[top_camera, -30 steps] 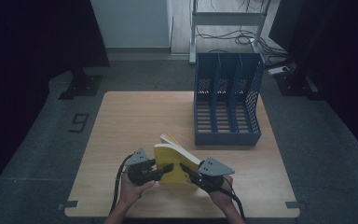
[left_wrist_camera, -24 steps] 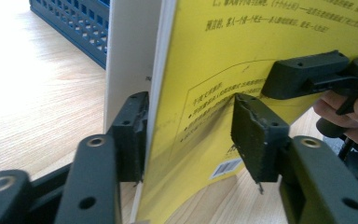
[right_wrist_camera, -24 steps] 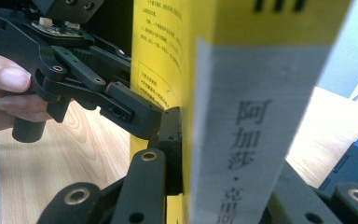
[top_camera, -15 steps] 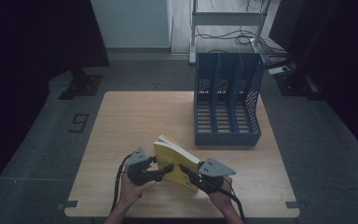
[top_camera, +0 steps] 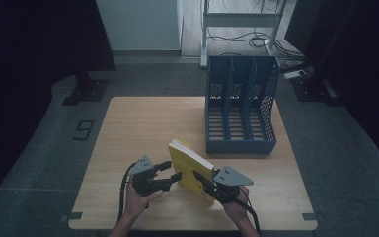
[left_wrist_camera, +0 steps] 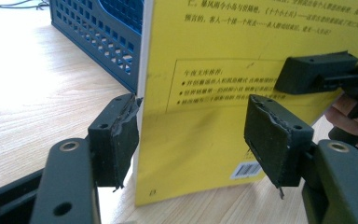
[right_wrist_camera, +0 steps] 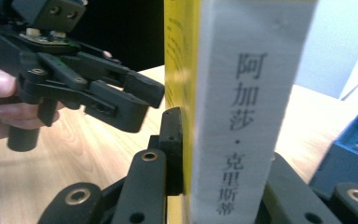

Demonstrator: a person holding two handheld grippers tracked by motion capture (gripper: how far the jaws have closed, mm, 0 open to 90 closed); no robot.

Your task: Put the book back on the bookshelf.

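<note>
Book stood on edge at lower centre, pinched from the right, rack behind it at upper right.

In the high view, going left to right: the left gripper [top_camera: 171, 171] sits at lower left of centre, its jaws just opened wide and free of the cover; the left gripper view shows its pads [left_wrist_camera: 116, 140] spread before the yellow face, one at the page edge, not pressing. The book [top_camera: 190, 168] stands upright on the table [top_camera: 128, 123], long axis running from upper left to lower right. The right gripper [top_camera: 200, 177] is clamped across its thickness near the spine. The rack [top_camera: 239, 106] lies beyond the book, so the right hand looks the one placed to carry it there.
</note>
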